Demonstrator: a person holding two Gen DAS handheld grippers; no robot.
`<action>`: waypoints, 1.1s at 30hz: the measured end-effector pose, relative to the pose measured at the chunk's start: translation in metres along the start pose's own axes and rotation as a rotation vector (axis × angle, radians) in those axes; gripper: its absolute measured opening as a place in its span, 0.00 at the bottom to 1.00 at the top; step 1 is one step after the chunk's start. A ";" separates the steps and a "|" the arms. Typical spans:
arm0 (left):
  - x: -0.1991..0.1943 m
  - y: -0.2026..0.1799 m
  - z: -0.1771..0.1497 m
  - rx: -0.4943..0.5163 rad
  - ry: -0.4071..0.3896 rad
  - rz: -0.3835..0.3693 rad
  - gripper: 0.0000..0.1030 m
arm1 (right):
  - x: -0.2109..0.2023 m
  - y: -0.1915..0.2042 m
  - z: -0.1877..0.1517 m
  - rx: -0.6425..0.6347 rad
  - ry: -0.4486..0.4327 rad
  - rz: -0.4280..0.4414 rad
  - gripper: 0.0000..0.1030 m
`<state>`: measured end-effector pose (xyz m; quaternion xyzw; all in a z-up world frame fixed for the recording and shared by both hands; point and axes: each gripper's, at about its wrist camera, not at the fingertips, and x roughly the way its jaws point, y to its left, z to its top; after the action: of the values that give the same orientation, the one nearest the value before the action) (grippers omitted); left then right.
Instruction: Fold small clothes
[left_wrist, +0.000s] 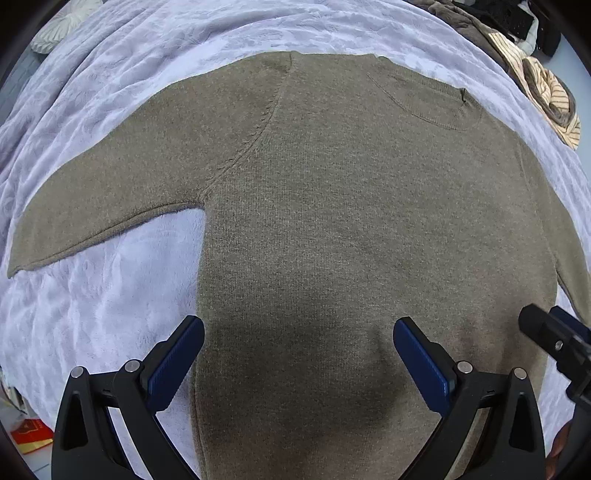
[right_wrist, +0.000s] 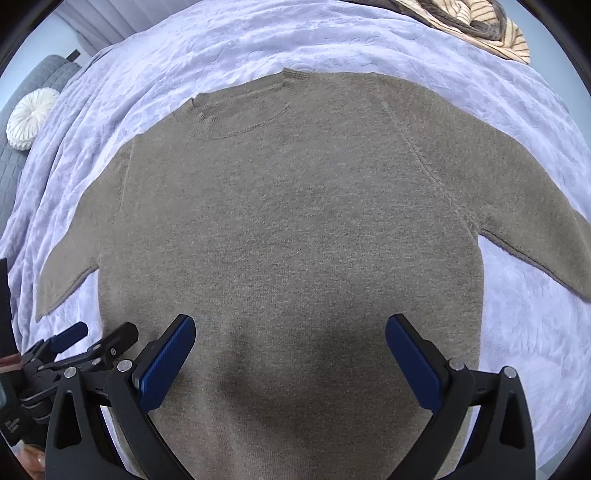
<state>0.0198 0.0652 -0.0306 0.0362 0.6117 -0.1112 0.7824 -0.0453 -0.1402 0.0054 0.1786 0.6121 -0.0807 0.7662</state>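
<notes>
A taupe knit sweater (left_wrist: 332, 206) lies spread flat, front up, on a pale lavender plush blanket (left_wrist: 110, 306), its round ribbed neckline (right_wrist: 243, 122) toward the blanket's far edge and its body running toward the near edge. The knit is fine and even in colour, with raglan seams slanting from the collar to each underarm, and both sleeves stretch out sideways and slightly toward the near edge, lying flat on the blanket. The left gripper (left_wrist: 299, 354) hangs over the lower body of the sweater near its left side seam, its blue-padded jaws spread wide with nothing between them. The right gripper (right_wrist: 290, 354) hangs over the lower body as well, just as widely parted and empty; both cast soft shadows on the knit. Beyond the far edge of the blanket lies a heap of striped and brown clothes (left_wrist: 546, 92), and a round white cushion (right_wrist: 31, 118) rests on grey quilted upholstery (right_wrist: 14, 162) at the far left.
</notes>
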 end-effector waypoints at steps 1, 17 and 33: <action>0.000 0.004 0.000 -0.007 -0.004 -0.011 1.00 | 0.001 0.002 -0.001 -0.007 0.009 0.000 0.99; 0.005 0.207 -0.005 -0.411 -0.117 -0.057 1.00 | 0.017 0.049 -0.018 -0.121 0.069 0.028 1.00; -0.005 0.355 0.000 -0.706 -0.266 -0.017 0.09 | 0.033 0.095 -0.028 -0.221 0.123 0.009 1.00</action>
<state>0.0965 0.4114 -0.0538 -0.2557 0.5057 0.0963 0.8183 -0.0306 -0.0391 -0.0155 0.1006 0.6623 0.0020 0.7424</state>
